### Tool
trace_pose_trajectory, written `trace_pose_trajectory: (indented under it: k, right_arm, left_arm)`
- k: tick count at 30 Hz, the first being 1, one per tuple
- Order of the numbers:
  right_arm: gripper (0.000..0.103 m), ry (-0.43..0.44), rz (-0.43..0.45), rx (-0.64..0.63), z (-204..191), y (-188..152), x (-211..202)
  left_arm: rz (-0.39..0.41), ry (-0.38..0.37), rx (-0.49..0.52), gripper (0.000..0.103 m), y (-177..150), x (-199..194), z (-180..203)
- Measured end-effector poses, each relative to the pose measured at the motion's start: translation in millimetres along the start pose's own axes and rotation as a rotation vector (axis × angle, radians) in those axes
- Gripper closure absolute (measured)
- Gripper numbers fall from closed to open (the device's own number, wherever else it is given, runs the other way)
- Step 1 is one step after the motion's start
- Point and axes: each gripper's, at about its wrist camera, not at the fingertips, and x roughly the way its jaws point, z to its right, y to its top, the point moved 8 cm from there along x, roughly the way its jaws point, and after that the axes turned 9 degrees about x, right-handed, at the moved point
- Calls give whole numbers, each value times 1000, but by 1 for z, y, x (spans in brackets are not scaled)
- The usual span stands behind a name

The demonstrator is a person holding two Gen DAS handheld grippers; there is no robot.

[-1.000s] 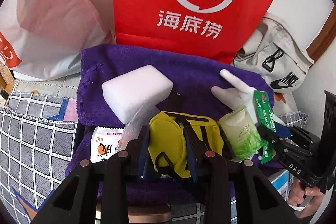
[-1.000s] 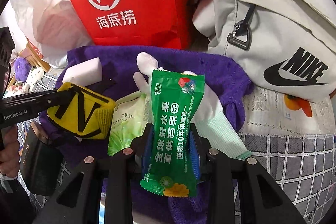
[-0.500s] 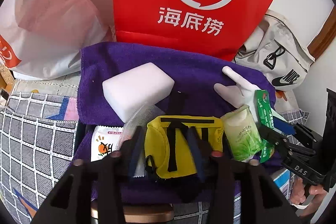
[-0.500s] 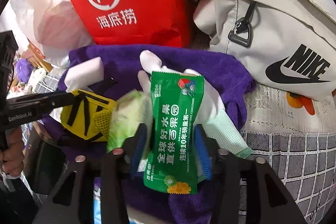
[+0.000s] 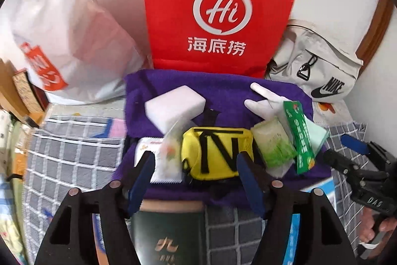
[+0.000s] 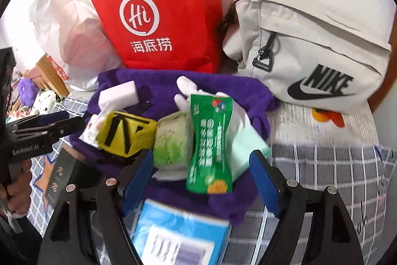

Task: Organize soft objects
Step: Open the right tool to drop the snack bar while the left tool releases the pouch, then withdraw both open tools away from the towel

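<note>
The left gripper (image 5: 196, 175) at the bottom centre of the left wrist view has its jaws opening, blue pads clear on either side of the yellow pouch (image 5: 215, 153), which lies loose on the purple towel (image 5: 223, 91). The right gripper (image 6: 203, 173) at the bottom of the right wrist view is likewise opening, pads standing off both sides of the green snack packet (image 6: 211, 140), which rests across a white glove (image 6: 188, 91).

On the towel the soft things sit in 1 crowded row: a small clear packet (image 5: 168, 153), the pouch, a pale green tissue pack (image 5: 273, 143), then the green packet. A white sponge block (image 5: 176, 106) lies behind them toward the upper left of the towel. Bare towel shows only in a strip along the far edge.

A red paper bag (image 5: 218, 4) stands upright at the towel's far edge, with a white plastic bag (image 5: 62, 29) to its left and a grey Nike bag (image 6: 310, 54) to its right, closing off the top of both views. Below the towel's near edge lie a dark green box (image 5: 168, 235) and a blue-and-white box (image 6: 178, 235). Checked grey cloth (image 6: 335, 178) spreads open at the right.
</note>
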Motion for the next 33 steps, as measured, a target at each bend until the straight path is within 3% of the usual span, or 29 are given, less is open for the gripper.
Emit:
trace_pose_trajectory:
  k: [7, 13, 15, 17, 21, 25, 33]
  right_arm:
    - [24, 12, 2, 33, -9, -36, -43]
    - [24, -16, 64, 39, -17, -72, -90]
    - [18, -21, 92, 31, -20, -82, -104]
    - [0, -26, 129, 33, -21, -92, -121]
    - [0, -57, 170, 30, -23, -110, -146]
    - [0, -54, 200, 38, -24, -128, -169]
    - [0, -89, 235, 36, -23, -160, -203]
  left_arm:
    - [72, 21, -39, 31, -26, -58, -1]
    - [145, 28, -66, 26, -50, -110, 3]
    - [166, 31, -67, 24, -61, -126, 6]
    - [186, 34, -66, 22, -72, -139, 11]
    - [208, 72, -47, 20, -91, -159, 21]
    - [227, 54, -35, 14, -111, -179, 34]
    - [263, 68, -11, 11, -142, -213, 52]
